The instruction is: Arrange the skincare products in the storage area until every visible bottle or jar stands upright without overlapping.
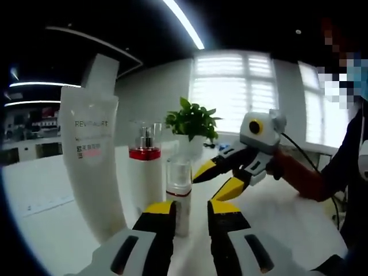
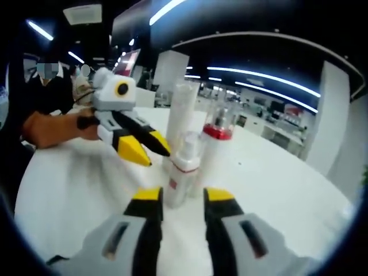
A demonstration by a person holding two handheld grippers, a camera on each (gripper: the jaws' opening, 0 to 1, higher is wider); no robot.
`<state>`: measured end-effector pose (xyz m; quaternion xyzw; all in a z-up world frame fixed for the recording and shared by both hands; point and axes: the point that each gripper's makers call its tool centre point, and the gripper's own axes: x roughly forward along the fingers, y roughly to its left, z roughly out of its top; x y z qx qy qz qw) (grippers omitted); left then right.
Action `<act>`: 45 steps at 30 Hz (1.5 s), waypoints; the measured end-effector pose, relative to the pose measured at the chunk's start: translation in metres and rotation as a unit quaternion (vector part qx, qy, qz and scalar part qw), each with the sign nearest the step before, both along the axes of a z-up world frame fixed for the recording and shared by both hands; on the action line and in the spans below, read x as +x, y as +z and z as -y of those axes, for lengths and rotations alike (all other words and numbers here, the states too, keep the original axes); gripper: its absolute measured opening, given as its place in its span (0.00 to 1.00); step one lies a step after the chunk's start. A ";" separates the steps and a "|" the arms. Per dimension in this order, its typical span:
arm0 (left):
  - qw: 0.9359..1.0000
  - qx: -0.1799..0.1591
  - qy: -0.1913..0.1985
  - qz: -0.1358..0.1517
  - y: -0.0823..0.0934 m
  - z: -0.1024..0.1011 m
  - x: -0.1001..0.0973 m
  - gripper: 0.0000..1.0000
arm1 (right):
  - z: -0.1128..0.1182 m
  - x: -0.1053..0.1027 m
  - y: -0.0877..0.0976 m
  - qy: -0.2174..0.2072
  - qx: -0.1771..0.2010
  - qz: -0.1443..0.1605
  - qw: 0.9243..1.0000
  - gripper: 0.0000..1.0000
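Note:
A small white bottle [image 1: 179, 198] with a clear cap and a red band stands upright on the white table just past my left gripper [image 1: 191, 208], which is open. To its left stand a pump bottle with a red collar [image 1: 145, 172] and a tall white tube [image 1: 92, 155]. My right gripper [image 1: 216, 179] reaches in from the right, open, its yellow tips close beside the small bottle. In the right gripper view the same small bottle [image 2: 181, 172] stands just beyond my open right gripper [image 2: 184, 195]. The left gripper [image 2: 146, 148] points at it from the left. The tube [image 2: 183, 112] and pump bottle [image 2: 217, 146] stand behind.
A potted green plant [image 1: 192, 121] stands at the back of the round white table [image 1: 46, 224]. A person's sleeve [image 1: 299, 175] and body are at the right, holding the right gripper. Bare table [image 2: 276, 184] stretches to the right of the bottles.

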<state>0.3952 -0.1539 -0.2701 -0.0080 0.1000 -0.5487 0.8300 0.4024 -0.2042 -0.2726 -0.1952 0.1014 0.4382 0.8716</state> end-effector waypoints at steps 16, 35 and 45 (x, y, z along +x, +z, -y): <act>1.000 0.015 -0.001 0.014 0.011 -0.015 -0.040 0.29 | -0.030 -0.051 0.008 0.146 -0.006 -0.003 0.989 0.26; 0.999 0.027 0.021 0.021 0.022 -0.059 -0.083 0.50 | -0.059 -0.093 0.021 0.252 0.040 -0.003 0.967 0.42; 0.999 0.040 0.023 0.029 0.023 -0.081 -0.115 0.53 | -0.073 -0.124 0.030 0.309 0.076 -0.021 0.948 0.53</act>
